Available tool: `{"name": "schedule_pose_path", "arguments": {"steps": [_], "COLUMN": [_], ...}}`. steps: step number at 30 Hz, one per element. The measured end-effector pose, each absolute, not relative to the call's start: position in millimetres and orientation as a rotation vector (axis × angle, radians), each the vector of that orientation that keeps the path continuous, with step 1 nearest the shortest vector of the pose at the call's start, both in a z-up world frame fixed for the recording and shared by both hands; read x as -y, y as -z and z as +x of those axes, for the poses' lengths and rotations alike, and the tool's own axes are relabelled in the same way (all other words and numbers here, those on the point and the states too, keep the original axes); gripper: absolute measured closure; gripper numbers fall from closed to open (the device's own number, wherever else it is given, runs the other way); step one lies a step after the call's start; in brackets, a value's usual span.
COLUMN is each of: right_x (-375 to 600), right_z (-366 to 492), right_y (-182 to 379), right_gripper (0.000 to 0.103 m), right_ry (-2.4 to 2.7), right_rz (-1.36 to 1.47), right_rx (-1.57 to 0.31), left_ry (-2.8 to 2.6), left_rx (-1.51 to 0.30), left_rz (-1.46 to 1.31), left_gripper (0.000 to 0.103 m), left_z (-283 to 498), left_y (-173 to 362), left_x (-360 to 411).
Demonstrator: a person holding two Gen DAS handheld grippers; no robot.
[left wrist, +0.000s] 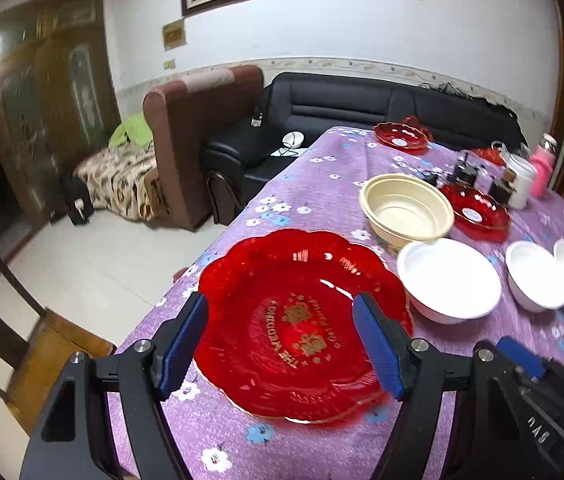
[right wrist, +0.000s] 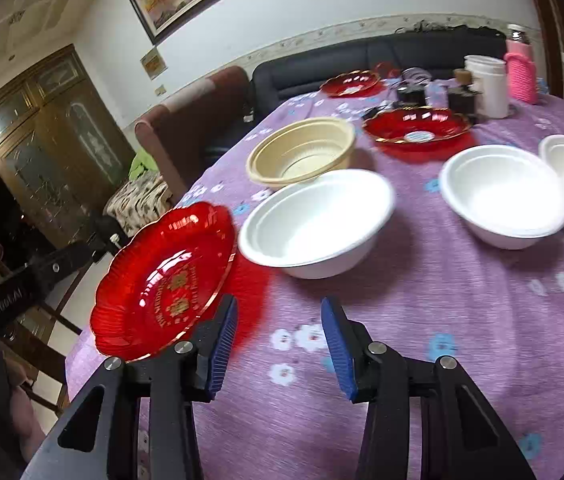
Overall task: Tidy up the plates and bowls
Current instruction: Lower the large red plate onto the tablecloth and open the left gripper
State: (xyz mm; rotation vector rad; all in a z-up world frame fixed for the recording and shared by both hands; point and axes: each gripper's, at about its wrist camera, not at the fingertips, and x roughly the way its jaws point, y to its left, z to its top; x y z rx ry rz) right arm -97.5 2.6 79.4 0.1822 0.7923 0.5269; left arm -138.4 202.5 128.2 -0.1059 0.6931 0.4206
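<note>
A large red scalloped plate (left wrist: pixel 302 320) with gold lettering lies at the table's near left corner. My left gripper (left wrist: pixel 279 340) is open above it, its fingers spread over the plate without touching it. The plate also shows in the right wrist view (right wrist: pixel 165 280). My right gripper (right wrist: pixel 277 344) is open and empty over bare tablecloth, just right of that plate. A big white bowl (right wrist: pixel 316 222) sits beyond it, two smaller white bowls (right wrist: pixel 506 194) to the right. A beige bowl (right wrist: pixel 302 150) and two more red plates (right wrist: pixel 418 128) lie farther back.
The table has a purple flowered cloth (right wrist: pixel 442 320). At its far end stand a white cup (right wrist: pixel 490 84), a pink bottle (right wrist: pixel 520 72) and small dark items. A wooden chair (left wrist: pixel 41 352) stands at the table's left edge; sofas lie beyond.
</note>
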Motion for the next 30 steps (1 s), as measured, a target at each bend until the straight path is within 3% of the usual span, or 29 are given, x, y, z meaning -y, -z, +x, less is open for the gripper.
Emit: {"name": "schedule_pose_path", "arguments": {"steps": [12,19,23,30], "right_x": [68.2,145.1,111.4,98.0], "right_z": [-88.2,5.0,-30.5,-68.9], "right_y": [-97.3,-139.9,-174.6,-173.6], "right_gripper": [0.054,0.052,0.052,0.051], "right_ry": [-0.429,-0.271,-0.457,-0.48], "right_rz": [0.285,0.533,0.407,0.332], "right_rx": [-0.724,-0.758,-0.676,-0.647], "left_ry": [-0.367,-0.32,-0.364,-0.374], "left_rx": [-0.673,-0.666,-0.607,-0.541], "left_rz": [0.002,-0.031,0.054,0.126], "left_gripper": [0.027,0.027,0.026,0.026], "left_z": [-143.8,-150.3,-153.6,-155.2], "left_y": [-141.9,-148.7,-167.7,-186.8], "left_x": [-158.8,-152.1,-139.8,-115.0]}}
